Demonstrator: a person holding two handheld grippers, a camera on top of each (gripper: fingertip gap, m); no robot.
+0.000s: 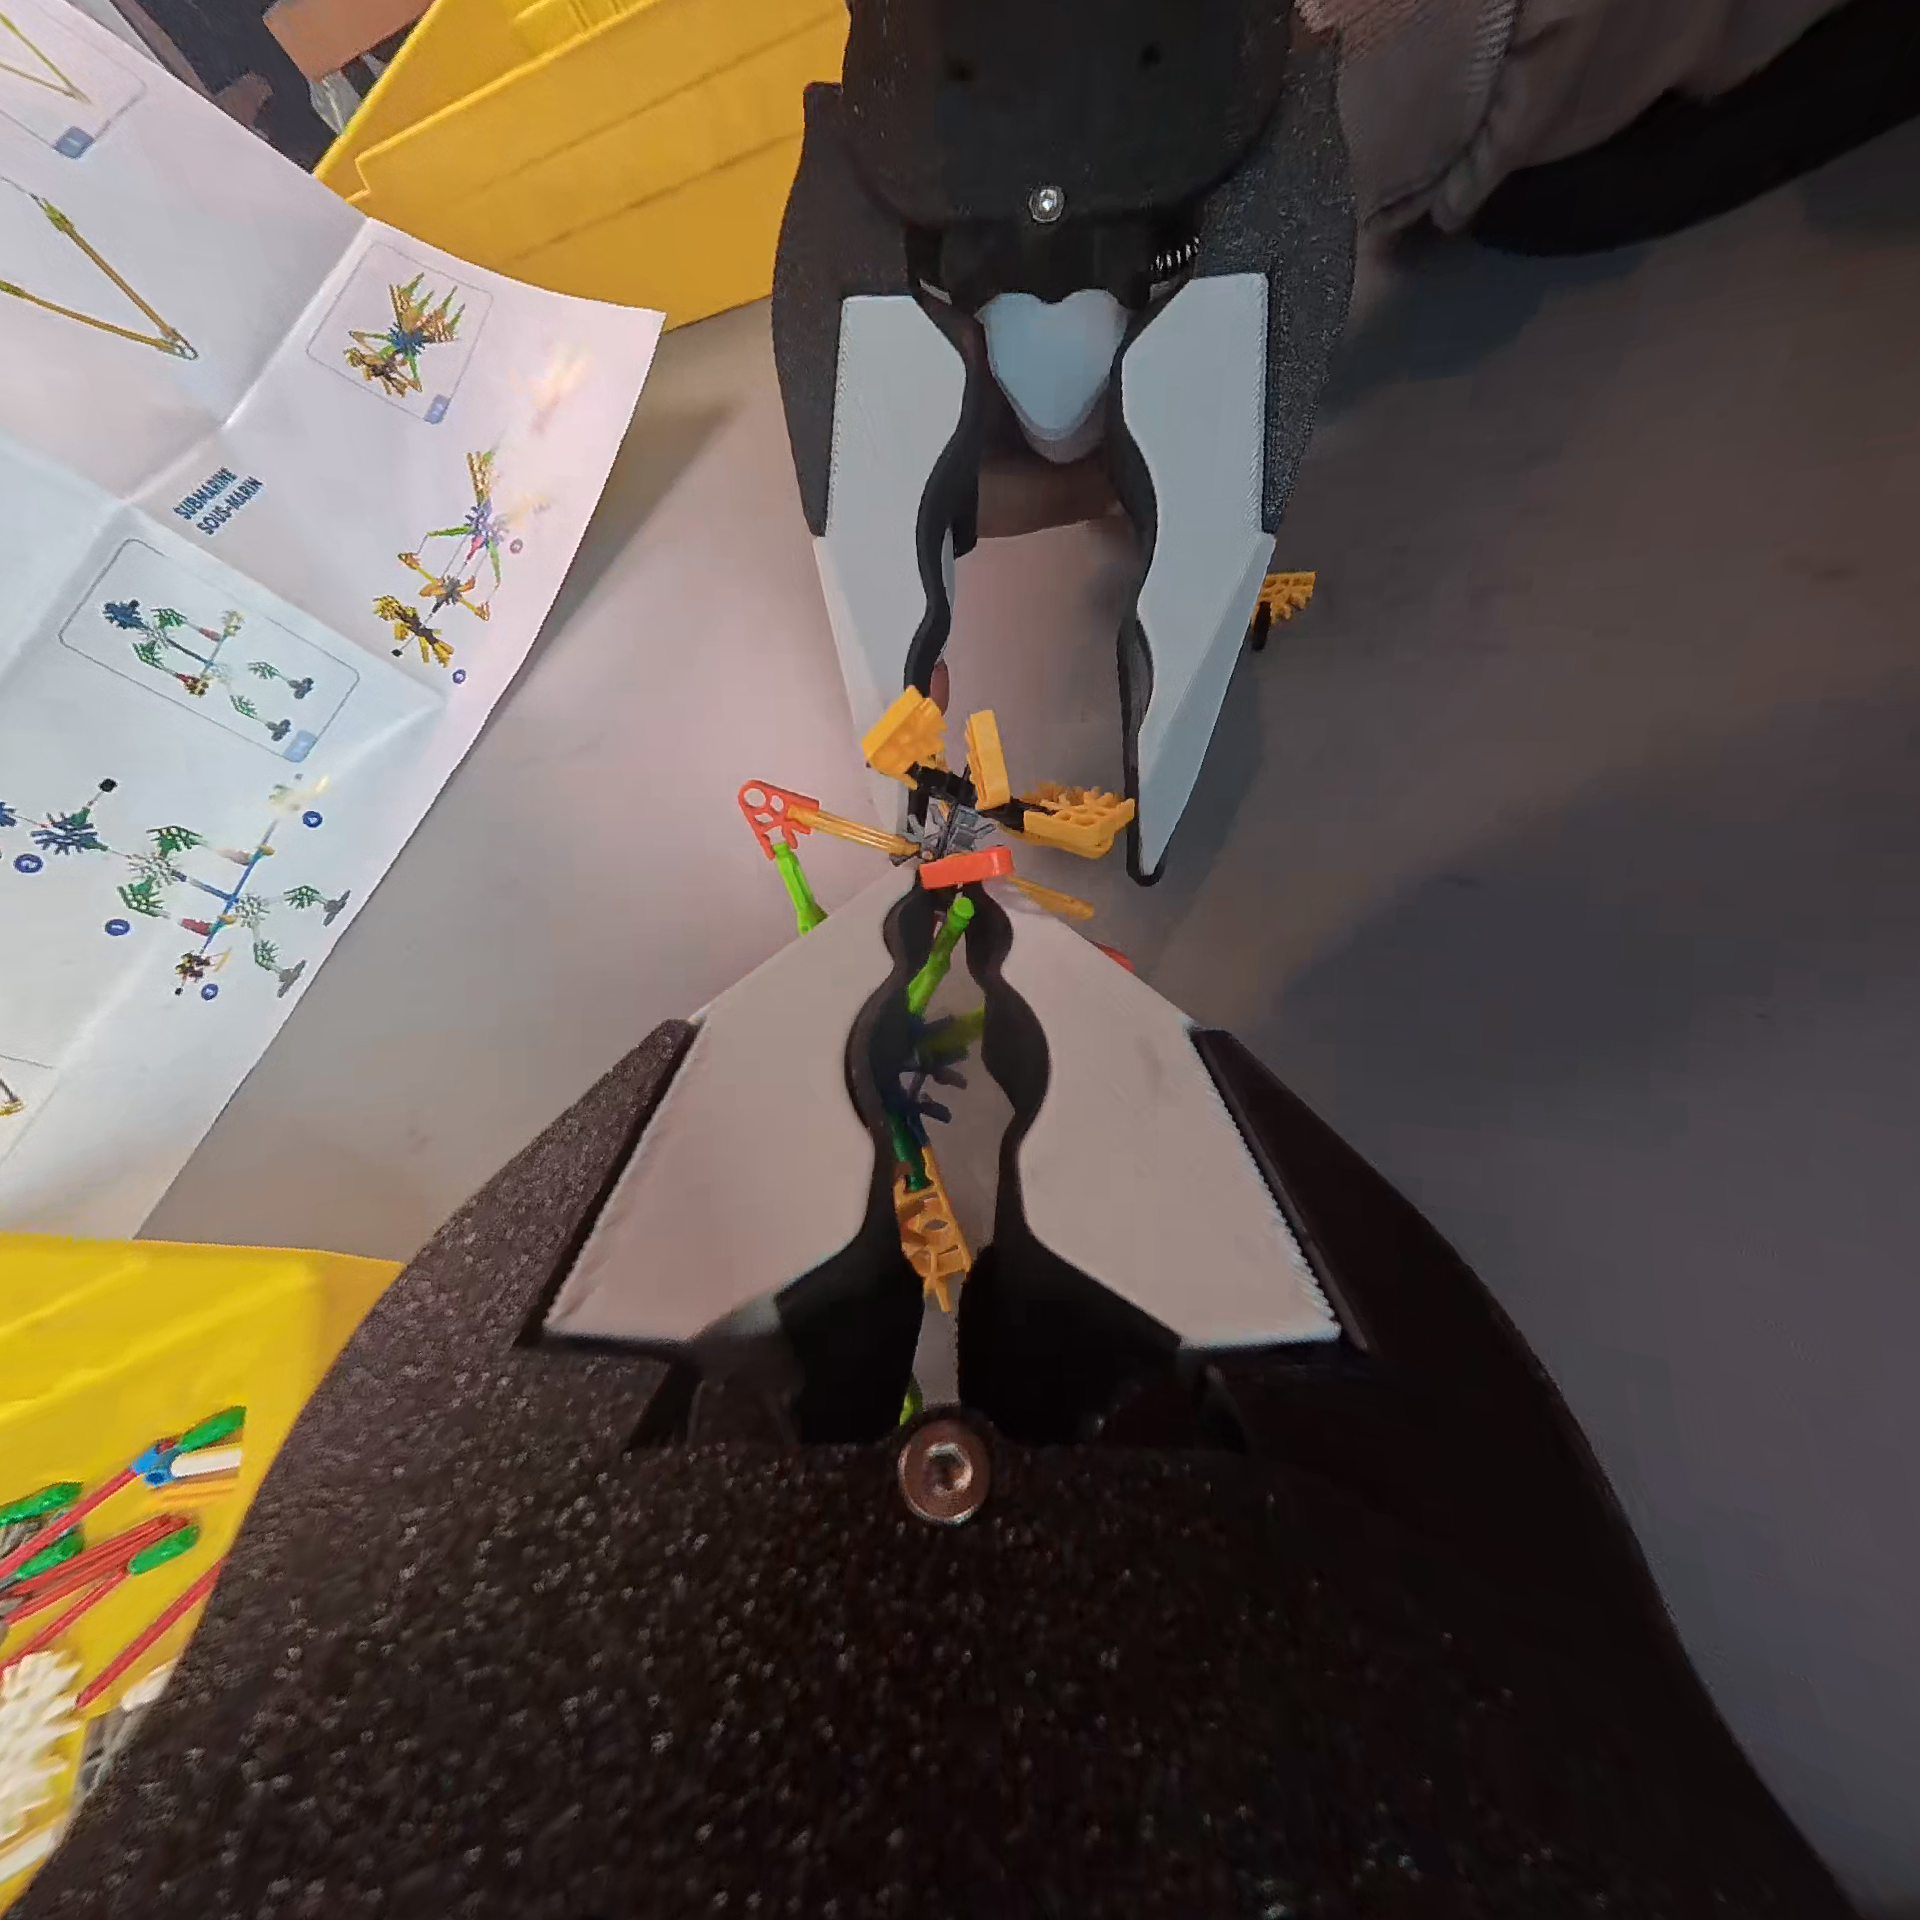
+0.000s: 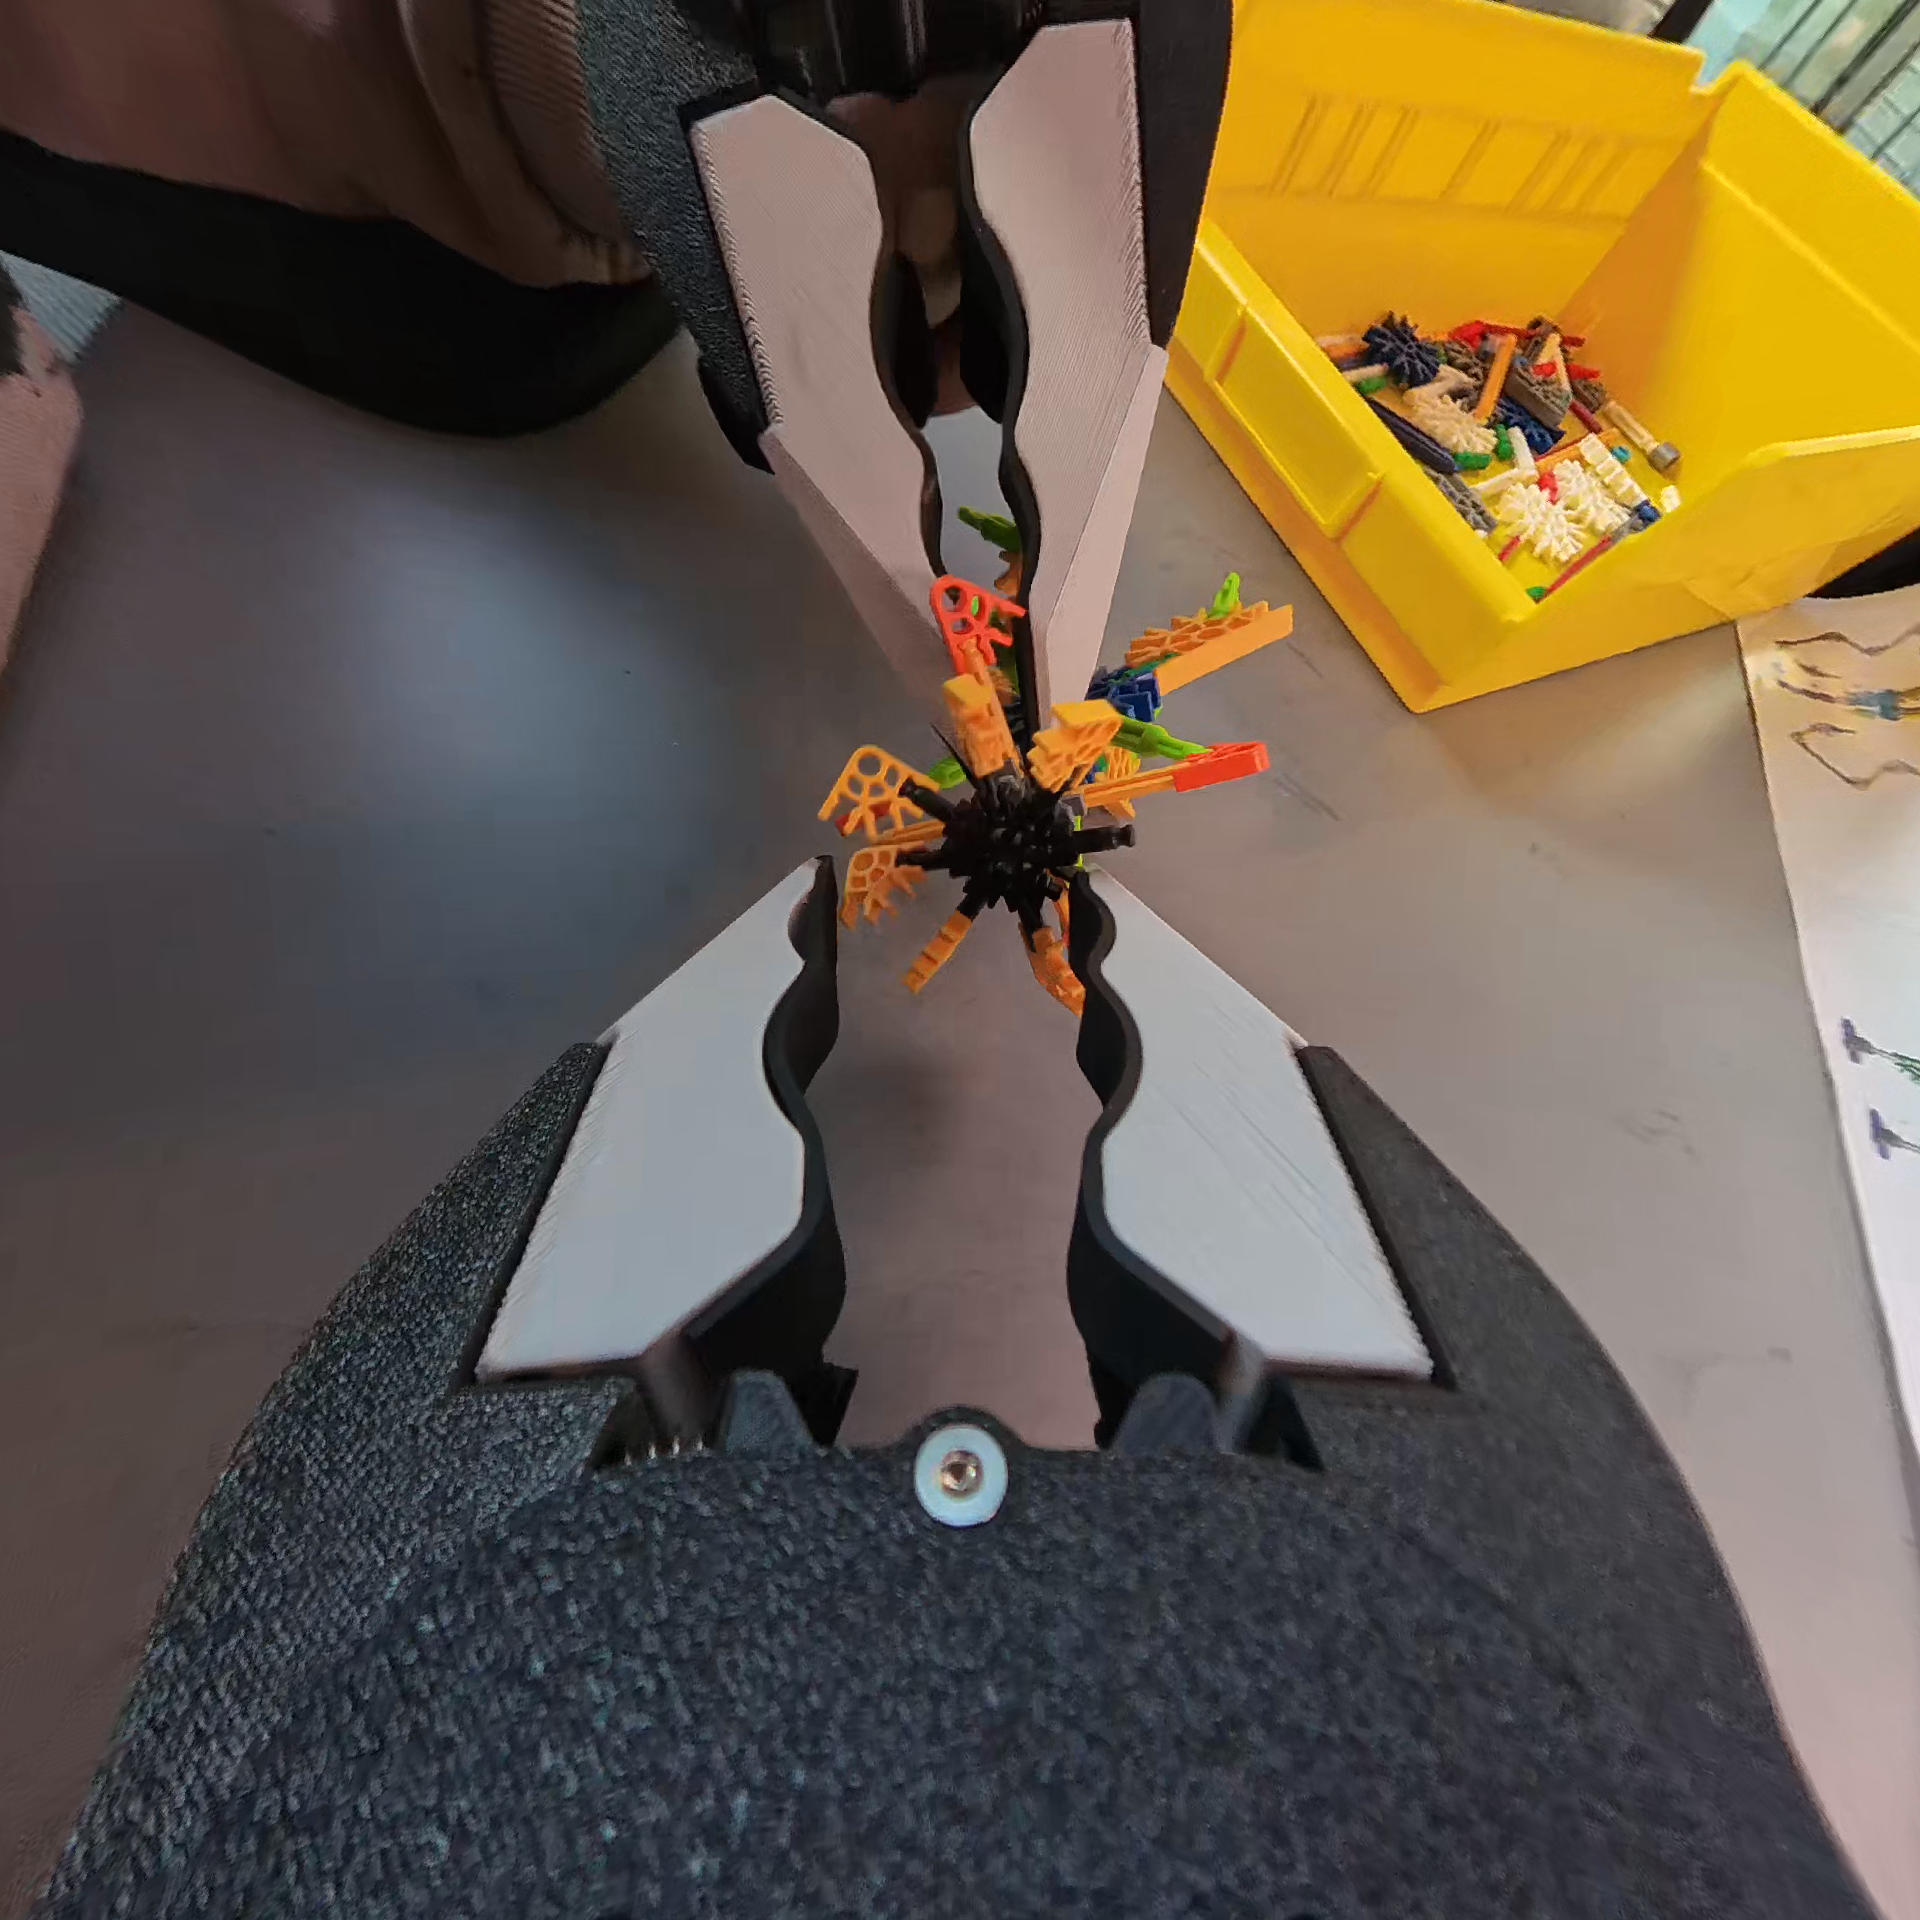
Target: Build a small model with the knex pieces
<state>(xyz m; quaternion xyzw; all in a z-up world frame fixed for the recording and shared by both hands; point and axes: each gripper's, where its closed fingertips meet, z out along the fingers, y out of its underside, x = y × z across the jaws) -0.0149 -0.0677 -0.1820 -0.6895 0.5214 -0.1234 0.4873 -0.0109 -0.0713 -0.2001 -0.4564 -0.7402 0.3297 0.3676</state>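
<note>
Left gripper (image 1: pixel 940 894): fingers pressed nearly together, pinching green rod of small construction-toy model (image 1: pixel 951 831) held above grey table (image 1: pixel 1558 935). Model: black spiky hub, yellow-orange, red, blue connectors. Right gripper (image 2: pixel 956 883): fingers spread, tips either side of model's black hub, contact unclear. Folded instruction sheet (image 1: pixel 260 623) left of grippers, printed build diagrams; blue heading legible, not transcribed. Yellow bin (image 2: pixel 1558 312) with loose mixed pieces (image 2: pixel 1507 436) beside sheet. No brand marks seen.
</note>
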